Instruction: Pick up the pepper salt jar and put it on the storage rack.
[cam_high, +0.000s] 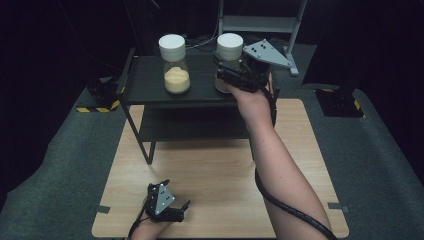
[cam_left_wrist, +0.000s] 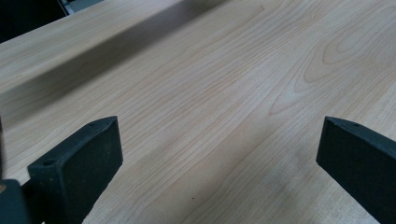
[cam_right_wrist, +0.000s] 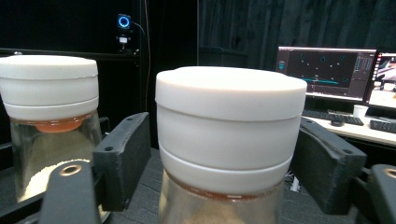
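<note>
The right gripper (cam_high: 227, 67) stands released around the right jar (cam_right_wrist: 229, 140) on the shelf (cam_high: 150, 87): smooth, breakable glass, partly filled and weighty, best gripped under its lid (cam_right_wrist: 229, 100).

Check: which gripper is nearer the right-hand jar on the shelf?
Right. The right gripper has its jaws either side of the right-hand jar. The left gripper sits low on the wooden table, well away.
</note>
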